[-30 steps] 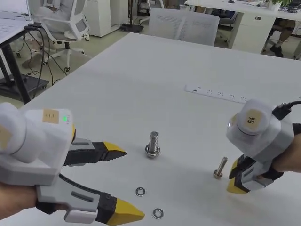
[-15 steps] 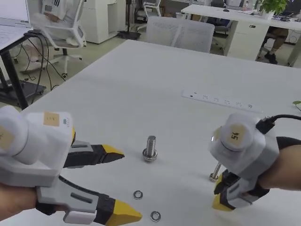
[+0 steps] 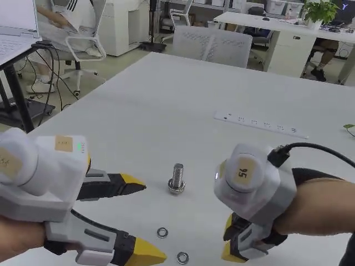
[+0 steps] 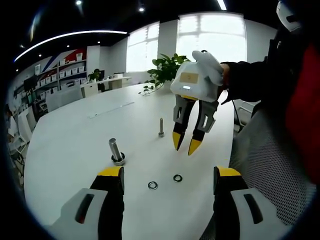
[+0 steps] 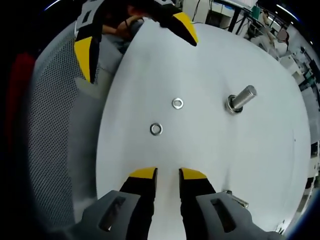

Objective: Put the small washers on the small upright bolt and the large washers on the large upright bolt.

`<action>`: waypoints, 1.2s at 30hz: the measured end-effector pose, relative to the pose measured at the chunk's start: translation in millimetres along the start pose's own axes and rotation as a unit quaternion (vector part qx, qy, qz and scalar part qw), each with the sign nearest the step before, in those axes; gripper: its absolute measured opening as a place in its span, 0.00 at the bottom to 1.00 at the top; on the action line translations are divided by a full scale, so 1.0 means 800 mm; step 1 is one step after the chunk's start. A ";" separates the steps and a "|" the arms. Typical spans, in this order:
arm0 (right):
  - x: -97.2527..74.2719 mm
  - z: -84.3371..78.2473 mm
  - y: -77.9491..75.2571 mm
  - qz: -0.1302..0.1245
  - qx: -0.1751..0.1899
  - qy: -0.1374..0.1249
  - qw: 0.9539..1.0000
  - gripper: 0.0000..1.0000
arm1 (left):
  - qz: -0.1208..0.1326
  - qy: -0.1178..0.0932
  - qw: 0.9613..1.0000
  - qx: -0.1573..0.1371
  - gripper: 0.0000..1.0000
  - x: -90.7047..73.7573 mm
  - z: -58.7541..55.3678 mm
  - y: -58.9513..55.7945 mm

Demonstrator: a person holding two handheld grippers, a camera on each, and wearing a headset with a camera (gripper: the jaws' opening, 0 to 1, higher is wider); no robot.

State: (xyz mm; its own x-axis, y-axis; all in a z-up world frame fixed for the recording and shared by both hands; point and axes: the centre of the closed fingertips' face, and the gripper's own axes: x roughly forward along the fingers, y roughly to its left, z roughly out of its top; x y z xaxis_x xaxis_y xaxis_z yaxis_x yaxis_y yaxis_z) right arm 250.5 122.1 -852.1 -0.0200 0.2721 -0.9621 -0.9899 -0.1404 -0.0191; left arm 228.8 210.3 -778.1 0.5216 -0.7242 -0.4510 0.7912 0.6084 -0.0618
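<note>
The left gripper [image 3: 155, 221] lay low at the near left of the surface [image 3: 166, 88]. It was held roughly level and pointed to the right, with its jaws spread wide and nothing between them. The right gripper [image 3: 229, 241] hung from a dark-sleeved forearm at the near right and was tipped downward. Its jaws stood only a narrow gap apart and held nothing.

Between the two grippers, close to the surface's front edge, two loose washers lay flat and apart. The near washer [image 3: 182, 257] was closest to the person and the far washer [image 3: 162, 232] lay just beyond it. In the right gripper view both sat near the rounded edge, with a mesh seat [image 5: 65, 130] past it.

Beyond the washers the large bolt [image 3: 177, 178] stood upright on its head, with open surface all round it. The left gripper view showed the small bolt [image 4: 161, 127] upright as well, just behind the right gripper's jaws. In the head view the right gripper's body covered that spot.

Farther off, a power strip [image 3: 260, 123] lay across the surface, well apart from the bolts. An office chair [image 3: 211, 41] stood at the far edge.
</note>
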 end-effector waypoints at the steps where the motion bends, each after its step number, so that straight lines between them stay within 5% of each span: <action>1: 0.001 0.003 0.001 0.001 -0.004 0.000 1.000 0.19 | 0.000 0.000 1.000 0.000 0.72 0.000 0.000 0.000; 19: 0.026 0.046 0.016 0.029 -0.061 0.007 0.998 0.19 | 0.002 -0.004 1.000 -0.002 0.71 -0.002 0.001 0.002; 36: 0.044 0.053 0.017 0.038 -0.079 0.025 0.996 0.20 | 0.006 -0.010 1.000 -0.004 0.71 -0.005 0.002 0.001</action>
State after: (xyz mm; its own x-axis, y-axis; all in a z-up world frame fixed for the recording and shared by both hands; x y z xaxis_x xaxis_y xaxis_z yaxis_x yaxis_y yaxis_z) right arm 230.4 170.1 -874.9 -0.0838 0.2085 -0.9744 -0.9513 -0.3079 0.0159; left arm 227.7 212.8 -774.8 0.5376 -0.7228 -0.4342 0.7823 0.6197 -0.0630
